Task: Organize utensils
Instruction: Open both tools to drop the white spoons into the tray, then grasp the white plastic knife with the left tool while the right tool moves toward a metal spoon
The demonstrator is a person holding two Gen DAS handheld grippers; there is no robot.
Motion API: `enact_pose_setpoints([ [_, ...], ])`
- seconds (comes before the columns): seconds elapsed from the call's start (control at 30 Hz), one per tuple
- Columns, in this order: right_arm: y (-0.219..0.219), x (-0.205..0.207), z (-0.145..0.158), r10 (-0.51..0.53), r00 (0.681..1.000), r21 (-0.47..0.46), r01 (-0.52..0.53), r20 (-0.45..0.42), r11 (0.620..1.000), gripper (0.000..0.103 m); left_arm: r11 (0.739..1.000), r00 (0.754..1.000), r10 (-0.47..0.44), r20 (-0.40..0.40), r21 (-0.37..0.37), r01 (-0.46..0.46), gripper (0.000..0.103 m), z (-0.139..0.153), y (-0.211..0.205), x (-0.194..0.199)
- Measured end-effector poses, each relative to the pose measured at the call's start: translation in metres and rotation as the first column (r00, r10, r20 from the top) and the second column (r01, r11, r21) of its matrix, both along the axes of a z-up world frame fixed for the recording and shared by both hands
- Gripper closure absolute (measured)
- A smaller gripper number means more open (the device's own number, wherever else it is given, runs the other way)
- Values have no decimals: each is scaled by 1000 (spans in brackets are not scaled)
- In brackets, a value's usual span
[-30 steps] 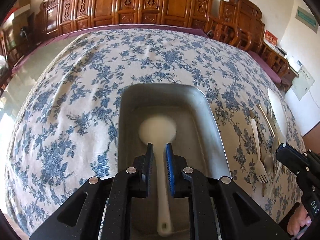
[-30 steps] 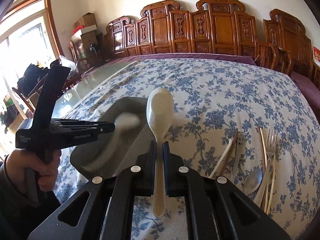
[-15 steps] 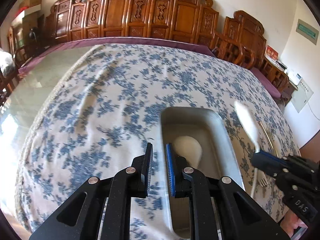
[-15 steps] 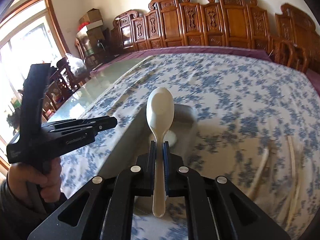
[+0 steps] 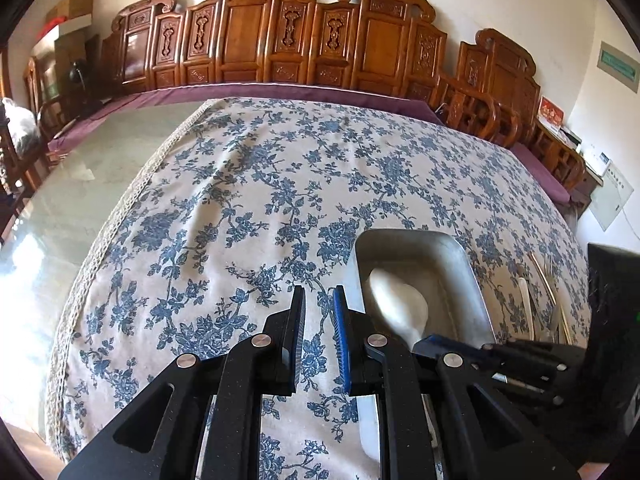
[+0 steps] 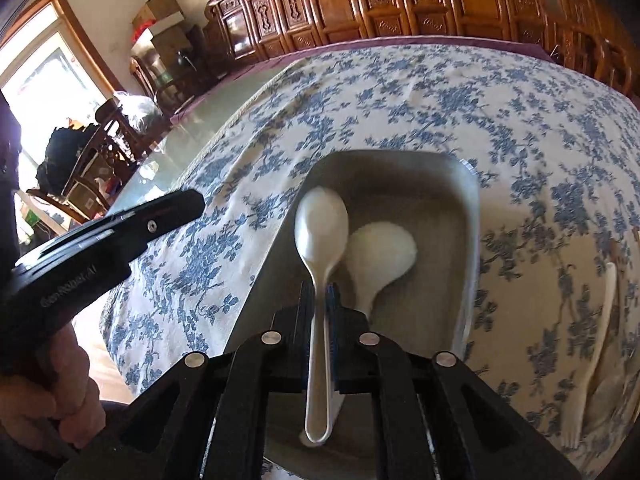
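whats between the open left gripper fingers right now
Nothing but bare floral tablecloth shows between the left gripper's open fingers in the left wrist view; the metal tray sits off to its right.

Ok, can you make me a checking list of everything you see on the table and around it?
Surface: blue flowered tablecloth over part of a glass-topped table.
Job's things: metal tray with one white spoon lying inside; second white spoon held above the tray.
Clutter: loose pale utensils on the cloth beside the tray, blurred.
Grippers: left claw open, empty, over the cloth beside the tray; right claw shut on the second white spoon.
Cables: nothing seen.
Surroundings: carved wooden chairs along the wall, cardboard boxes, bright window.
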State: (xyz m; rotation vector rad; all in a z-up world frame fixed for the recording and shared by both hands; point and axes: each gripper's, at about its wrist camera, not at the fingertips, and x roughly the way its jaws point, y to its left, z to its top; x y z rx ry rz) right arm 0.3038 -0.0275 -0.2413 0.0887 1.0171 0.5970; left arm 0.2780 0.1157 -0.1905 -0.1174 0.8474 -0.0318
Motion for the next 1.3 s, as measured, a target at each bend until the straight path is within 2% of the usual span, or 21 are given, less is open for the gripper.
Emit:
enact_pose_setpoints([
  [0.13, -8, -4, 3, 11, 1000, 3, -11, 27, 1000, 91, 1000, 1000, -2, -1, -1, 2, 91, 1, 0, 0],
  [0.2, -18, -8, 11, 17, 997, 4, -17, 69, 1000, 91, 1000, 1000, -7, 3, -5, 7, 91, 2, -3, 0],
  [0.37, -66, -24, 37, -3, 986, -47, 11, 168, 999, 91, 999, 999, -36, 14, -12, 37, 90, 6, -18, -3],
  [0.5, -110, -34, 51, -35, 974, -106, 60, 224, 993, 91, 997, 997, -74, 22, -29, 75, 77, 10, -38, -5],
  [0.57, -135, -40, 56, -63, 967, -141, 100, 248, 985, 91, 995, 995, -93, 30, -38, 94, 67, 13, -49, -6],
  [0.83, -215, -50, 57, -166, 951, -213, 225, 262, 951, 91, 980, 982, -185, 45, -63, 187, 63, 22, -101, -13],
  [0.93, -233, -53, 52, -197, 947, -204, 252, 254, 946, 84, 973, 974, -220, 44, -62, 223, 63, 22, -122, -15],
  [1.07, -243, -56, 39, -213, 949, -200, 261, 233, 945, 79, 960, 963, -269, 35, -72, 270, 63, 21, -149, -20],
  [1.17, -245, -58, 29, -217, 951, -191, 260, 219, 947, 74, 953, 955, -296, 25, -51, 297, 63, 16, -169, -25],
  [1.3, -252, -60, 18, -226, 953, -194, 266, 203, 944, 74, 944, 946, -324, -7, -74, 323, 63, 5, -189, -23],
])
